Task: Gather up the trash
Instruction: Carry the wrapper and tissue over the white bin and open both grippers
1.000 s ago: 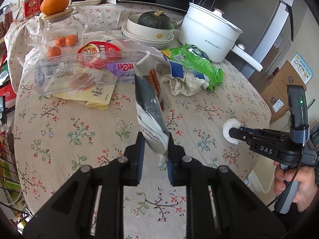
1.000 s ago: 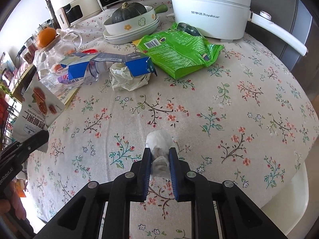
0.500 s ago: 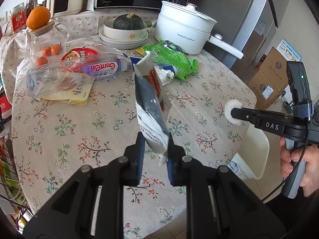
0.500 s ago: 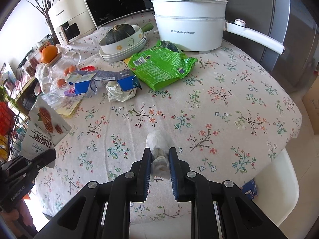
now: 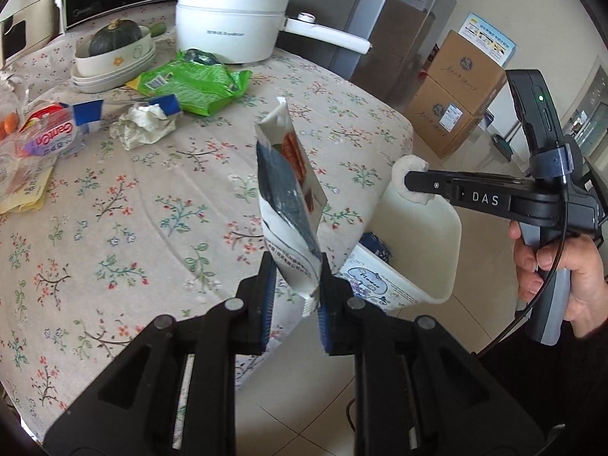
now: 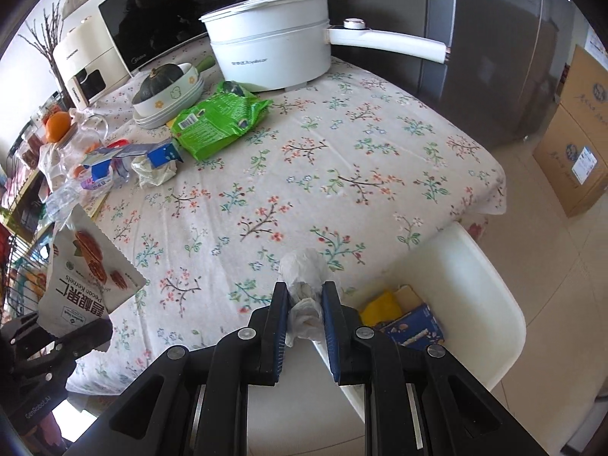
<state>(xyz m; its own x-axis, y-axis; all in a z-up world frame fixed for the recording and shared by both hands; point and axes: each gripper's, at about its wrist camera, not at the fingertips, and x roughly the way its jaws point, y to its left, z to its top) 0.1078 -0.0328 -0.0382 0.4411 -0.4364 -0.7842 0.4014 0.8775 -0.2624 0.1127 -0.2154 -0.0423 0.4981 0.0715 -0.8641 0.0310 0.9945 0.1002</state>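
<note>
My left gripper point(image 5: 294, 285) is shut on a white and dark snack pouch point(image 5: 290, 197), held upright above the table's near edge. The pouch also shows in the right wrist view point(image 6: 85, 277). My right gripper point(image 6: 304, 304) is shut on a crumpled white tissue point(image 6: 306, 273), held just above the rim of a white trash bin point(image 6: 490, 292). The bin point(image 5: 429, 235) stands on the floor beside the table and holds a blue box point(image 6: 412, 328) and a yellow piece point(image 6: 380, 307). In the left wrist view the tissue point(image 5: 408, 178) hangs over the bin.
On the floral tablecloth point(image 6: 342, 174) lie a green bag point(image 6: 216, 121), a crumpled paper point(image 6: 154, 169), a blue carton point(image 6: 133, 155) and a plastic bottle point(image 5: 41, 140). A white electric pot point(image 6: 269, 57) and a bowl with a squash point(image 6: 163, 87) stand behind. Cardboard boxes point(image 5: 456, 91) stand on the floor.
Both grippers have pulled back from the table toward its near right edge, each holding its item. The bin has come into view under the right gripper.
</note>
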